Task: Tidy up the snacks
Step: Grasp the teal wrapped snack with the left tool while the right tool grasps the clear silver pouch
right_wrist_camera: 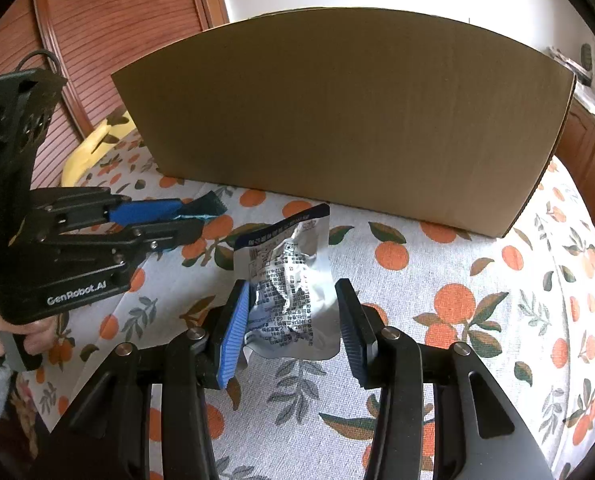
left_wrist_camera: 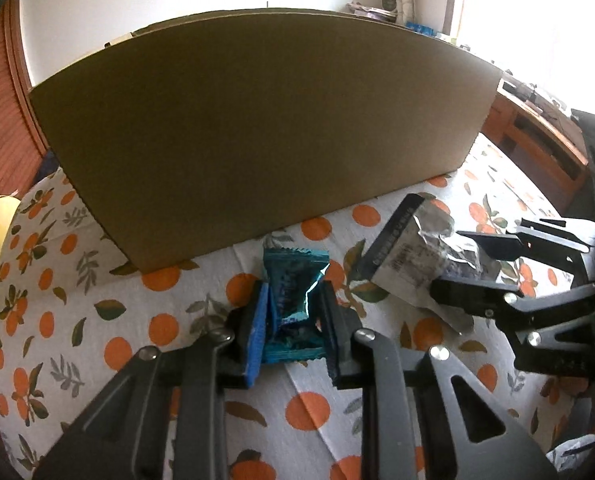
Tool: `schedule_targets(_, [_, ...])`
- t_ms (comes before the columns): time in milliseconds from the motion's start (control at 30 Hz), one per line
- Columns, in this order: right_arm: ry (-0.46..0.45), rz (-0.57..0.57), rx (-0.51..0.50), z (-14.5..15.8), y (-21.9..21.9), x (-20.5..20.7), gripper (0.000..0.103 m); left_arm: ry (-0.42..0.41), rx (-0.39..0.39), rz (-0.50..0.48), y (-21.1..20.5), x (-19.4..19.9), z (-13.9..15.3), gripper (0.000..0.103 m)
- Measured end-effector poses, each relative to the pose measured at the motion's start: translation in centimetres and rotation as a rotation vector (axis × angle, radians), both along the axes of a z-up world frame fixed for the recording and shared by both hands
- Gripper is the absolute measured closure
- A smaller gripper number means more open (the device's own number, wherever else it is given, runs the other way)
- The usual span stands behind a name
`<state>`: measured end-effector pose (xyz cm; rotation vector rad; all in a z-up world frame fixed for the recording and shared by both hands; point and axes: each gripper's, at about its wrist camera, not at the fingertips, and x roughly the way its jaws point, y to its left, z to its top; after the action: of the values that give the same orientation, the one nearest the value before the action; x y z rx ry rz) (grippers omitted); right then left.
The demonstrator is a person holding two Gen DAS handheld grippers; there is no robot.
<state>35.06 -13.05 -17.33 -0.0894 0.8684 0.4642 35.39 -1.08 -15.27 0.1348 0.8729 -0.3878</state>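
Left wrist view: your left gripper (left_wrist_camera: 293, 316) is closed on the teal snack packet (left_wrist_camera: 295, 296), pads pressing both sides, just in front of the cardboard box (left_wrist_camera: 257, 112), above the orange-print tablecloth (left_wrist_camera: 97, 320).

Right wrist view: your right gripper (right_wrist_camera: 293, 328) is approx. half open around the silver snack pouch (right_wrist_camera: 293, 280); the left pad touches it, the right pad is apart. The pouch is near the box front.

My left gripper (left_wrist_camera: 293, 320) pinches 1 snack packet (left_wrist_camera: 293, 300) on the tablecloth (left_wrist_camera: 97, 280); right of it, my right gripper (right_wrist_camera: 293, 320) straddles another pouch (right_wrist_camera: 289, 280). Behind both stands the cardboard box (left_wrist_camera: 257, 120).
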Motion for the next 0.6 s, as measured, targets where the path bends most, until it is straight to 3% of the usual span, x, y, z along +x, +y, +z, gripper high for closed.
schedule_targets(600, [-0.006, -0.006, 0.04, 0.9, -1.1, -0.4, 0.068, -0.048, -0.049, -0.018, 1.1, -4.2, 2.8, 0.081])
